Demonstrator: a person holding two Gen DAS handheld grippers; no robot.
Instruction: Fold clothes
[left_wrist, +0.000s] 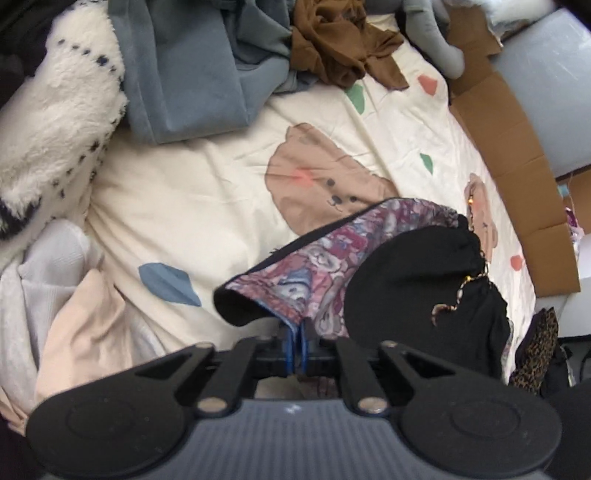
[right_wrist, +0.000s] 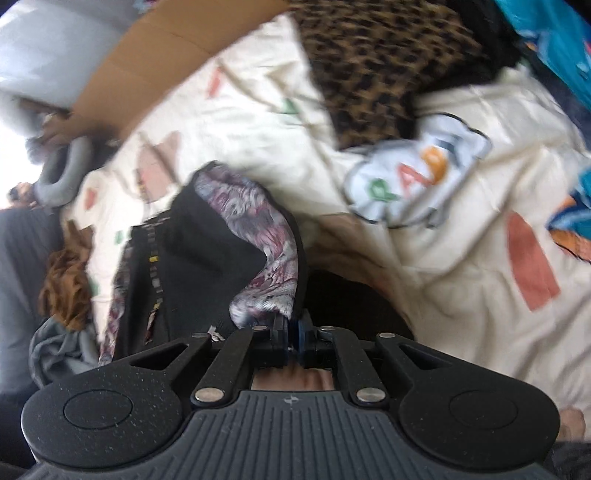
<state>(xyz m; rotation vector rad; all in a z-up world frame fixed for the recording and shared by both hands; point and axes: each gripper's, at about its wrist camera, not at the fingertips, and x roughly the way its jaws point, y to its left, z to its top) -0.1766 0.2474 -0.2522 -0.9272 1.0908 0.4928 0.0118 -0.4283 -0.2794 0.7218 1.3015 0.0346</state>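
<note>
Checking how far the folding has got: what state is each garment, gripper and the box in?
Left gripper: shut on the floral garment's edge.
Right gripper: shut on it too.
Floral garment: bunched, black lining showing.
Blue garment: crumpled.
Brown garment: crumpled.
Leopard garment: lying flat.
Cardboard box: flaps open.

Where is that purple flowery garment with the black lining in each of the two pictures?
Left wrist view: floral garment, lower centre, running from the left hand-held gripper up to the right.
Right wrist view: lower centre-left, rising from the right hand-held gripper.
Shared landmark: cardboard beyond the bed.
</note>
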